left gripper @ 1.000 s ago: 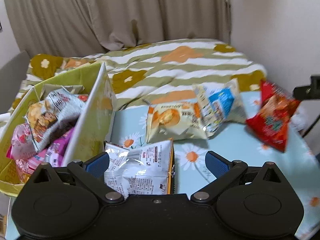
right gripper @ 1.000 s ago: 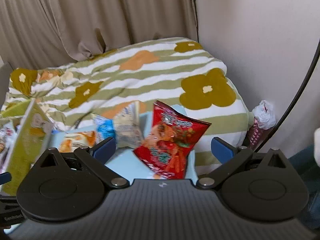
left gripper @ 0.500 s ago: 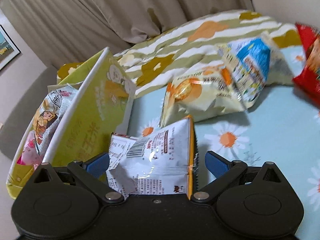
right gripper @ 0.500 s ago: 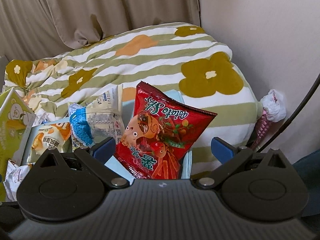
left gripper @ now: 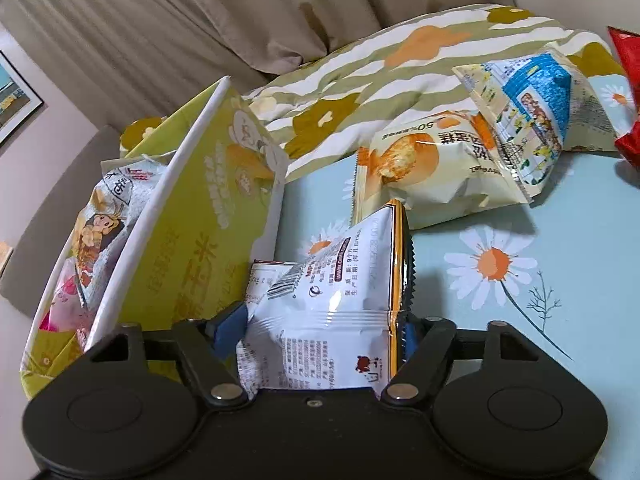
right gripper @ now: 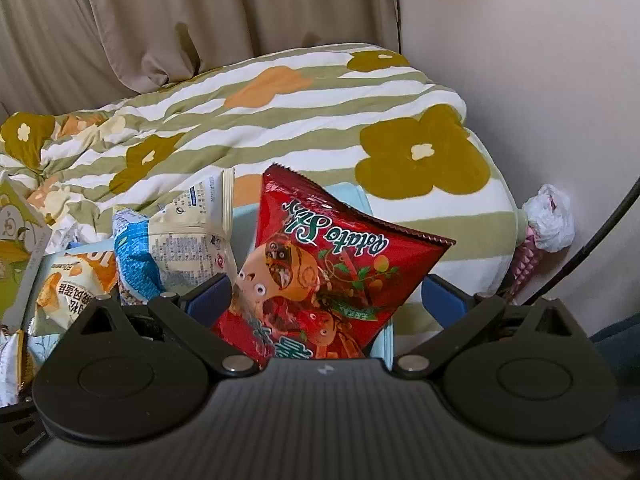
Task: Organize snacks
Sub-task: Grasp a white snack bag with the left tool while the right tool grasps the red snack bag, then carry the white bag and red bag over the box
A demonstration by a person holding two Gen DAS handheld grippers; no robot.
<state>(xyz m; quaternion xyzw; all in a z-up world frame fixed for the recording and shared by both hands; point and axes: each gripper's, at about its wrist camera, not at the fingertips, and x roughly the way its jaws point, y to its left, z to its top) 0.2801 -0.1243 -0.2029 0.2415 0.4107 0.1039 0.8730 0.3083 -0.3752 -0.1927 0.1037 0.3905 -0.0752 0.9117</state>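
Clamping the left tongs (left gripper: 320,330) on the white packet (left gripper: 332,300), you had the box (left gripper: 192,240) at ten o'clock part-filled; the right tongs (right gripper: 326,300) stood apart around the red bag (right gripper: 328,272), with two packs loose.

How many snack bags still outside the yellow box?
4. White bag pinched in the left tongs; red Potato Stix bag between the open right tongs; orange cake bag and blue-and-cream bag on the daisy cloth. Others may be hidden.

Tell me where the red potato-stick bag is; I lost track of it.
In the right wrist view the red bag sits centre frame between the open right gripper, with the blue-and-cream bag just left of it.
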